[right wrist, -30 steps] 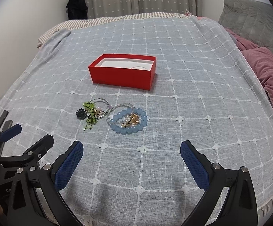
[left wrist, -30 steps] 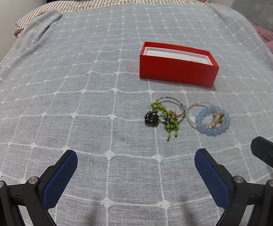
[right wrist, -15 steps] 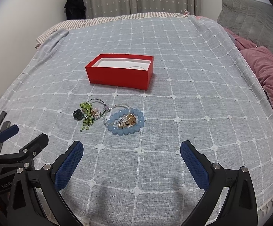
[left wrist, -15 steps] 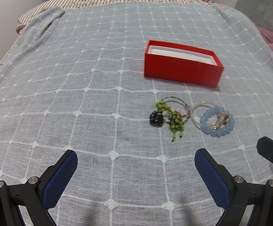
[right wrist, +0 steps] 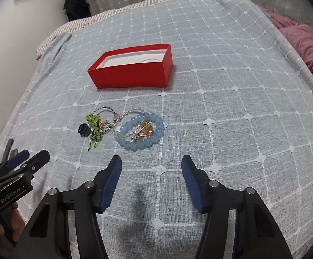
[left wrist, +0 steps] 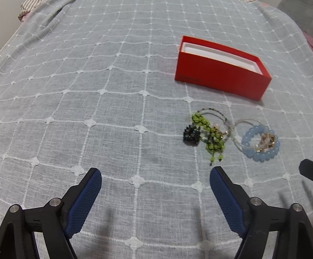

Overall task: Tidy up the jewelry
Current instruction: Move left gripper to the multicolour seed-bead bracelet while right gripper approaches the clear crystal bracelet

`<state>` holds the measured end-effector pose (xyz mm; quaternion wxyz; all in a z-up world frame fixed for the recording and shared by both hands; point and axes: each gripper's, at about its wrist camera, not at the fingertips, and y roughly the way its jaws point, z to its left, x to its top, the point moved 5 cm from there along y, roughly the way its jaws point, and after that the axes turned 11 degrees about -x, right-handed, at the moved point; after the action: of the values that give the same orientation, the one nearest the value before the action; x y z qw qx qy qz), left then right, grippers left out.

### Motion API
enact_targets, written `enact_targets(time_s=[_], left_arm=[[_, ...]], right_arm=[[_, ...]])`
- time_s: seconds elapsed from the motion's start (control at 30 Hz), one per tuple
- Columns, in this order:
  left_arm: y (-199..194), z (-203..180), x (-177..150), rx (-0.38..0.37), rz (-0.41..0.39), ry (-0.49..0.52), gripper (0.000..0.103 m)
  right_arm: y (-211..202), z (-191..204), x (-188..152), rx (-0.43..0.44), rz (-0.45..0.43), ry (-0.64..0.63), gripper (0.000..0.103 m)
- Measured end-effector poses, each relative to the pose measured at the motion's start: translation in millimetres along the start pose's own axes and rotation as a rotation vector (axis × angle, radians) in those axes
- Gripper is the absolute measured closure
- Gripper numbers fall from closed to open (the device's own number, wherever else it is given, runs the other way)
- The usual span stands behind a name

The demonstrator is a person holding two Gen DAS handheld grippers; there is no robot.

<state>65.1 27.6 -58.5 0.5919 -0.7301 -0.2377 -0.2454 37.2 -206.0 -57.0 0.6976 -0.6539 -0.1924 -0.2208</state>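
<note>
Both claws agape; bedspread bare beyond jewelry.

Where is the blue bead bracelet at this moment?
The blue bead bracelet lies on the bedspread, at the right end of the jewelry pile, ringing a gold piece, nearer than the red box.

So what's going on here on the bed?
A person holds two grippers over a bedspread, sorting jewelry. The left gripper and right gripper both have jaws open and empty. A blue bead bracelet, green bead piece and dark charm lie clustered near an open red box.
</note>
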Motion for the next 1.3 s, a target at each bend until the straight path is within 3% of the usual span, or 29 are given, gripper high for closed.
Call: enact_targets(time_s=[0.17, 0.3, 0.4, 0.57, 0.8, 1.1, 1.3], left_arm=[[9, -5, 10, -0.064, 0.030, -0.011, 0.030], [22, -6, 22, -0.146, 0.082, -0.061, 0.045], [33, -3, 35, -0.194, 0.096, -0.104, 0.046], [50, -5, 41, -0.261, 0.137, -0.138, 0.057], [63, -6, 53, -0.294, 0.178, -0.125, 0.063], [89, -18, 72, -0.301, 0.220, -0.051, 0.063], [103, -26, 75, -0.308, 0.242, -0.006, 0.070]], right_arm=[[8, 2, 10, 0.046, 0.026, 0.005, 0.047], [14, 2, 20, 0.063, 0.038, 0.001, 0.048], [22, 1, 28, 0.083, 0.065, 0.018, 0.048], [34, 5, 31, 0.090, 0.097, -0.012, 0.048], [48, 0, 46, 0.097, 0.109, -0.022, 0.061], [68, 1, 54, 0.107, 0.141, -0.026, 0.068], [76, 5, 63, 0.137, 0.151, -0.019, 0.072]])
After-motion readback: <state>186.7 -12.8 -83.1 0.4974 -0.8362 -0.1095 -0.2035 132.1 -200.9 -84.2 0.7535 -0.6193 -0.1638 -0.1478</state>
